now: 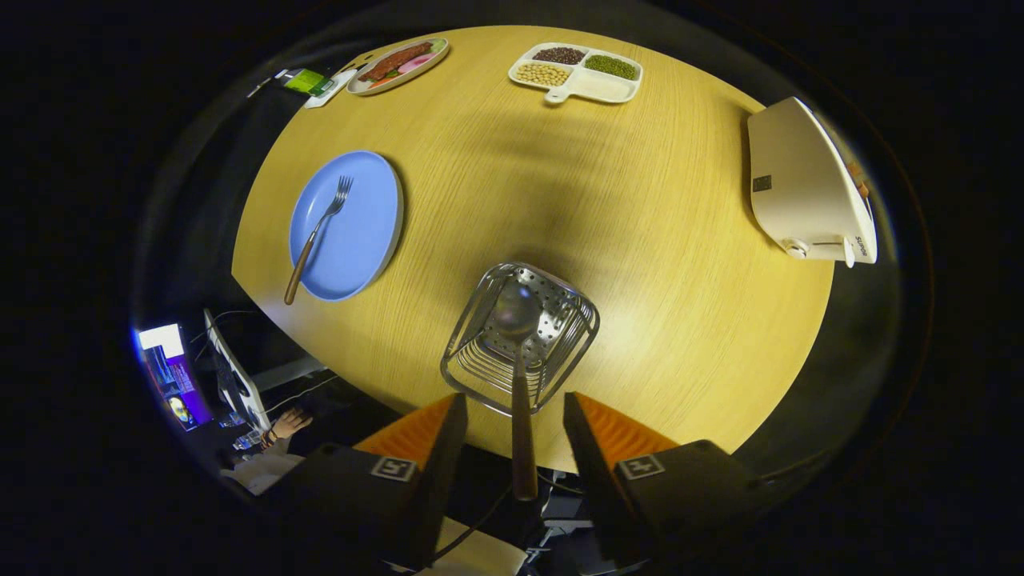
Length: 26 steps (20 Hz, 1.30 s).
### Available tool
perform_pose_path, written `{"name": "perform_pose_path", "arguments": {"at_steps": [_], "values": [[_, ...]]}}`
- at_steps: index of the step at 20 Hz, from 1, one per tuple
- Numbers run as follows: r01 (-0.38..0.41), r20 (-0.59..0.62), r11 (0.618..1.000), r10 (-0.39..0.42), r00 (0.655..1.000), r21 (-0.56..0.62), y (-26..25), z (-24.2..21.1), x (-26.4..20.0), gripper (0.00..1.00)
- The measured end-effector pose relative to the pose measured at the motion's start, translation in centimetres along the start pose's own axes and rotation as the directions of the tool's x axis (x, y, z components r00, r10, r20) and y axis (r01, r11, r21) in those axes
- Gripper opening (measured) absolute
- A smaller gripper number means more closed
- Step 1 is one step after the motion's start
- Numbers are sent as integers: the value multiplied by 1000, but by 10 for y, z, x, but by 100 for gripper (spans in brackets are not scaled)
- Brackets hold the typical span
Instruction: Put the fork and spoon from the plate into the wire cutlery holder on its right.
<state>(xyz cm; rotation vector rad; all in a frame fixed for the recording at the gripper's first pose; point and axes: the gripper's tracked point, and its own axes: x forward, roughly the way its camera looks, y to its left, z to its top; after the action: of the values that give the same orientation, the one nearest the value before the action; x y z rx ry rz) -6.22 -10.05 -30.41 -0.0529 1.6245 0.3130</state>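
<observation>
- Looking down over a round wooden table (640,240) from above.
- Hand-held gripper (516,416) spread wide, its fingers (432,436) apart on either side of the spoon handle and touching nothing.
- Spoon (518,352) standing in the wire cutlery holder (560,336), bowl down inside the basket, brown handle rising up between the fingers without contact.
- Wire cutlery holder just ahead of the fingers, near the table's close edge, with a perforated metal base showing through the wires.
- Blue plate (360,232) to the left of the holder and well apart from it, close to the table's left edge.
- Fork (316,236) lying across the blue plate, tines pointing away, brown handle reaching over the plate's near rim.
- Divided white dish (578,74) with beans and grains in its compartments at the far side of the table.
- Oval plate of food (398,66) at the far left, a small green-topped item (308,81) just beside it.
- White appliance (808,188) at the table's right edge.
- Below the table's left edge, a lit screen (172,376) and a person's hand (290,422) at a desk.
</observation>
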Motion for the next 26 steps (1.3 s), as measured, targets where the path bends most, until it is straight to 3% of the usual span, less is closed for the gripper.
{"name": "perform_pose_path", "arguments": {"at_steps": [2, 4, 13, 19, 26], "values": [[-24, 47, 1000, 23, 999, 20, 9, 1, -7, 93], [-45, 108, 999, 42, 993, 26, 19, 4, -16, 100], [-109, 377, 994, 94, 922, 19, 95, 24, -55, 99], [-162, 399, 987, 154, 904, -12, 155, 45, -33, 100], [-207, 372, 978, 200, 907, -21, 223, 79, 17, 99]]}}
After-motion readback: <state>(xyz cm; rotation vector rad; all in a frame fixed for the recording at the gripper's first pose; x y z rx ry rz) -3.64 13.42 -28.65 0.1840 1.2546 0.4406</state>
